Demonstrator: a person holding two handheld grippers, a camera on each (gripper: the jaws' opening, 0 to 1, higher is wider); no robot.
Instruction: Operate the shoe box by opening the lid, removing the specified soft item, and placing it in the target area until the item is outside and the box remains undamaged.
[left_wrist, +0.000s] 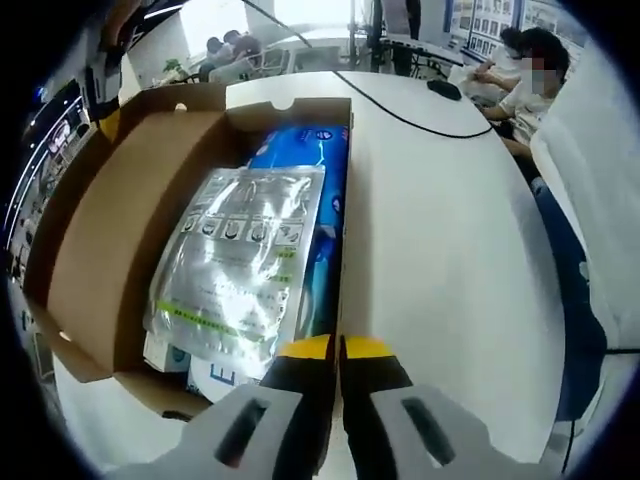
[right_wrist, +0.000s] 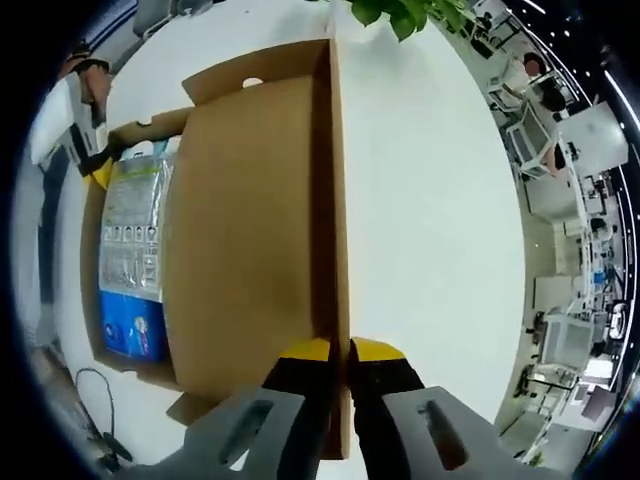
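Open shoe box (left_wrist: 95, 250) on a white table (left_wrist: 440, 240), each gripper clamped on one of its cardboard edges.

Left gripper view: the left gripper (left_wrist: 337, 350) has its yellow-tipped jaws drawn narrow on the box's side wall, at the near end. Inside the box a silver pouch (left_wrist: 240, 262) lies flat on top of a blue pack (left_wrist: 318, 160); the lid (left_wrist: 110, 215) stands open on the far side of them. A black cable (left_wrist: 400, 112) crosses the table beyond the box, and seated people (left_wrist: 525, 70) are at its far edge. Right gripper view: the right gripper (right_wrist: 340, 352) pinches the free edge of the raised lid (right_wrist: 250, 230), jaws nearly together. The pouch (right_wrist: 132, 225) and blue pack (right_wrist: 130, 325) show past the lid; green leaves (right_wrist: 395, 12) hang at the table's edge.
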